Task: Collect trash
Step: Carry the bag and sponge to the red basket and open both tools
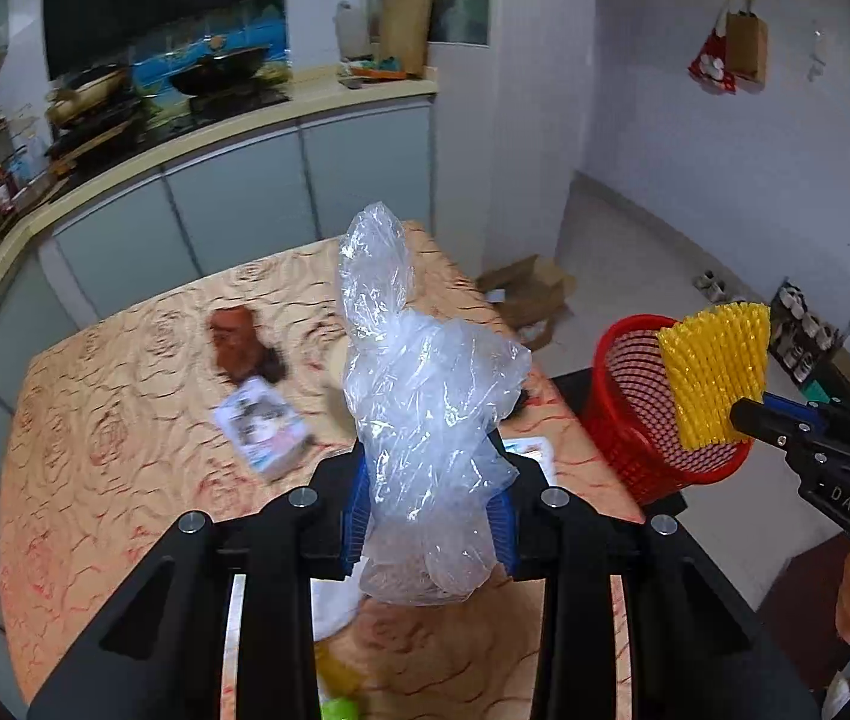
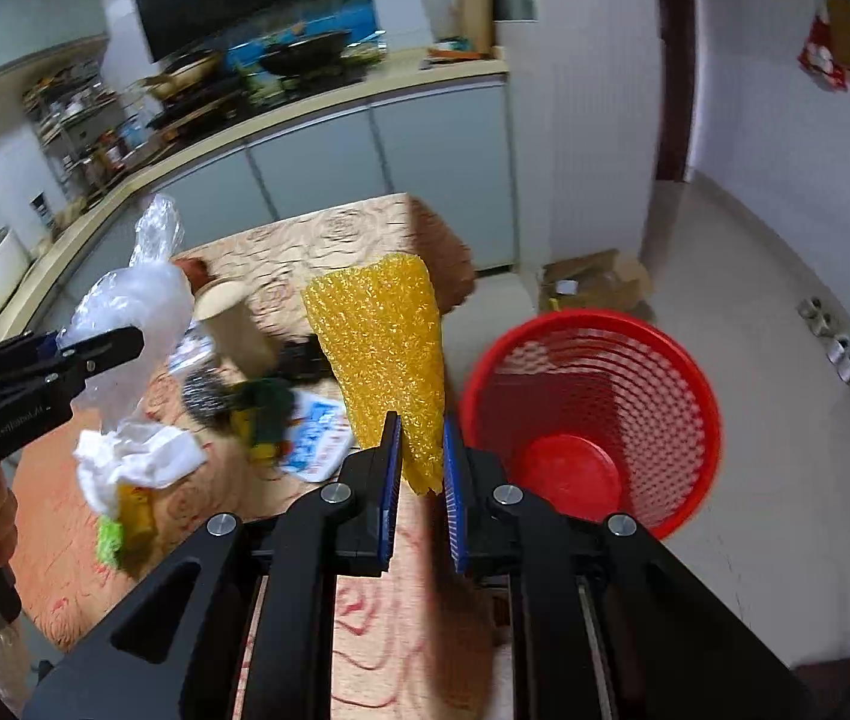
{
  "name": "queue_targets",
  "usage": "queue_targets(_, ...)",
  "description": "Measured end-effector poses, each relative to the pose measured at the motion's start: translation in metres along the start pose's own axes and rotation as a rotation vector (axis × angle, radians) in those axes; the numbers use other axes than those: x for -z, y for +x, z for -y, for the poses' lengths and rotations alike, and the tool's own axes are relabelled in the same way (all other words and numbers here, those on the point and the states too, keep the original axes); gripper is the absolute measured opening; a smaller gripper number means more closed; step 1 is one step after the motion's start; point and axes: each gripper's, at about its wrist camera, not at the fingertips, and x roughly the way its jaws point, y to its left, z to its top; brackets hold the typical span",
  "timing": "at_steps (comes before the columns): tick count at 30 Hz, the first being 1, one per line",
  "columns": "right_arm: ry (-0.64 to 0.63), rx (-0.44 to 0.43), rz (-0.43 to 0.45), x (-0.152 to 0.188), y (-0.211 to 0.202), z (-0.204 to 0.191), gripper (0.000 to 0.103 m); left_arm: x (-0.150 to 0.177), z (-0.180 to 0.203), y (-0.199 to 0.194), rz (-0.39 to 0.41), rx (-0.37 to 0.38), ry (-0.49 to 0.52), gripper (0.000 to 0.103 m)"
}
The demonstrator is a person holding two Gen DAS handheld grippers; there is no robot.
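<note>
My left gripper (image 1: 431, 516) is shut on a crumpled clear plastic bag (image 1: 425, 372), which stands up between its blue pads above the patterned table (image 1: 95, 480). My right gripper (image 2: 422, 462) is shut on the lower end of a yellow bubble-textured sheet (image 2: 386, 354), held upright near the table's right edge. A red mesh basket (image 2: 593, 420) stands just right of the table, its mouth open and nothing showing inside. In the left wrist view the right gripper (image 1: 743, 420) holds the yellow sheet (image 1: 716, 372) at the red basket's (image 1: 635, 396) rim. In the right wrist view the left gripper (image 2: 119, 348) and its bag (image 2: 131, 306) are at the left.
On the table lie a white tissue wad (image 2: 137, 456), a yellow pack (image 2: 137, 510), a paper cup (image 2: 233, 318), a blue-and-white packet (image 2: 317, 438), a dark-green clump (image 2: 263, 408), a brown lump (image 1: 236, 345) and a printed packet (image 1: 263, 423). Cardboard boxes (image 2: 599, 282) sit on the floor behind.
</note>
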Motion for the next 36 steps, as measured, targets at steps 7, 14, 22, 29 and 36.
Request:
queue_targets(7,0.075,0.082,-0.012,0.003,0.001,0.041,0.014,-0.019,0.053,0.029,-0.021,0.098,0.055,0.031)
queue_targets(14,0.145,0.155,-0.052,0.007,0.016,0.080,0.014,-0.036,0.096,0.072,-0.079,0.172,0.082,0.032)
queue_targets(22,0.191,0.231,-0.108,0.011,0.039,0.109,0.014,-0.041,0.129,0.116,-0.148,0.230,0.089,0.032)
queue_targets(29,0.223,0.267,-0.163,0.018,0.062,0.128,0.014,-0.042,0.162,0.150,-0.201,0.280,0.121,0.039)
queue_targets(36,0.214,0.272,-0.173,0.021,0.072,0.130,0.016,-0.039,0.172,0.169,-0.224,0.291,0.119,0.069)
